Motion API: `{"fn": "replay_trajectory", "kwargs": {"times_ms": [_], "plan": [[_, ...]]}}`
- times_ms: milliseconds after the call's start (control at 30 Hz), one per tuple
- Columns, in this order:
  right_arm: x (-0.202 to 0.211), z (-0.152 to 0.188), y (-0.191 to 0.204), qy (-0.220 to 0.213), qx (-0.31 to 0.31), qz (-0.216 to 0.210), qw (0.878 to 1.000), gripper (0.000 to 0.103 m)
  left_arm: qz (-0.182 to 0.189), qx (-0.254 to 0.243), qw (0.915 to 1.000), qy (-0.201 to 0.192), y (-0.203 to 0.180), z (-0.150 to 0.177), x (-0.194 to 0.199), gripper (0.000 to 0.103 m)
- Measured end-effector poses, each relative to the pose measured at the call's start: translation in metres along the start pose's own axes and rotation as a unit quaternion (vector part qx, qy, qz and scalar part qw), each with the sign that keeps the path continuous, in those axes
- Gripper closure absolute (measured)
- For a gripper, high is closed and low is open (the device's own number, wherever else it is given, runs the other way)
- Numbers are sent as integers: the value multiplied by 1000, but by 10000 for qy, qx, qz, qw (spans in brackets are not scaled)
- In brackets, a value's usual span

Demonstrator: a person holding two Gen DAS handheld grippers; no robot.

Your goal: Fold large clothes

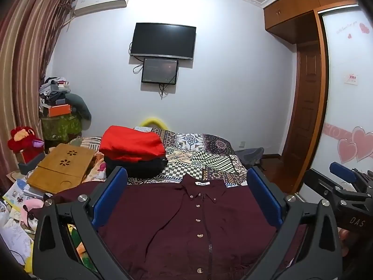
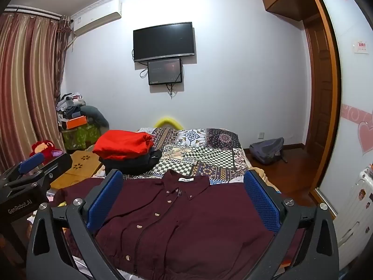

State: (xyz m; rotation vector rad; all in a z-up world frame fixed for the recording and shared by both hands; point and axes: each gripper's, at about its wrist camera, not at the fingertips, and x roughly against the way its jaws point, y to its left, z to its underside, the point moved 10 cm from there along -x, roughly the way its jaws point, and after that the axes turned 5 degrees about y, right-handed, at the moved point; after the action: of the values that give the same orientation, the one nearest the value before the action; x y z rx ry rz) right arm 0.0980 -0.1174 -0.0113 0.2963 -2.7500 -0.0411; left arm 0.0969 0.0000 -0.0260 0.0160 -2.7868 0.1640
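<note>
A: The maroon shirt (image 1: 186, 228) lies flat on the bed, face up and buttoned, collar (image 1: 202, 186) at the far end toward the wall with the television (image 1: 163, 40). Its long axis runs away from both grippers, hem nearest them.

B: And the grippers?

A: The left gripper (image 1: 186, 198) hangs above the shirt with jaws spread wide, nothing between the blue pads (image 1: 109, 198). The right gripper (image 2: 184, 198) is the same: wide apart, empty, tipped slightly downward over the cloth. They sit side by side (each shows at the edge of the other's view).

B: Which is nearer to what?

A: My judgement: the placket runs close to centre under the left one and leans left of centre under the right one, so each hand seems better placed for its own side of the shirt. The left sleeve (image 1: 67, 193) trails off toward the wooden lap tray (image 1: 63, 165).

B: Any difference between the views?

A: The right wrist view shows the grey backpack (image 2: 268, 150) on the floor and a white suitcase (image 2: 356, 200). The left shows floor clutter of papers (image 1: 16, 224). Both show the folded red and black stack (image 2: 126, 151) beyond the collar, apart from the shirt.
</note>
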Motion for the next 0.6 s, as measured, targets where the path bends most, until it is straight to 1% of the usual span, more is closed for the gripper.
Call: {"fn": "replay_trajectory", "kwargs": {"times_ms": [67,267,500,600], "plan": [[-6,0,-1,60,-35,-17,10000,0,4,10,10000,-22,0,0,0,0],[-7,5,-1,69,-22,-1,10000,0,-11,-20,10000,-46,2,-1,0,0],[-9,4,-1,92,25,17,10000,0,-33,-51,10000,-51,-4,-5,-3,0],[-9,4,-1,97,26,18,9999,0,-11,-52,10000,-79,-1,-3,1,0]]}}
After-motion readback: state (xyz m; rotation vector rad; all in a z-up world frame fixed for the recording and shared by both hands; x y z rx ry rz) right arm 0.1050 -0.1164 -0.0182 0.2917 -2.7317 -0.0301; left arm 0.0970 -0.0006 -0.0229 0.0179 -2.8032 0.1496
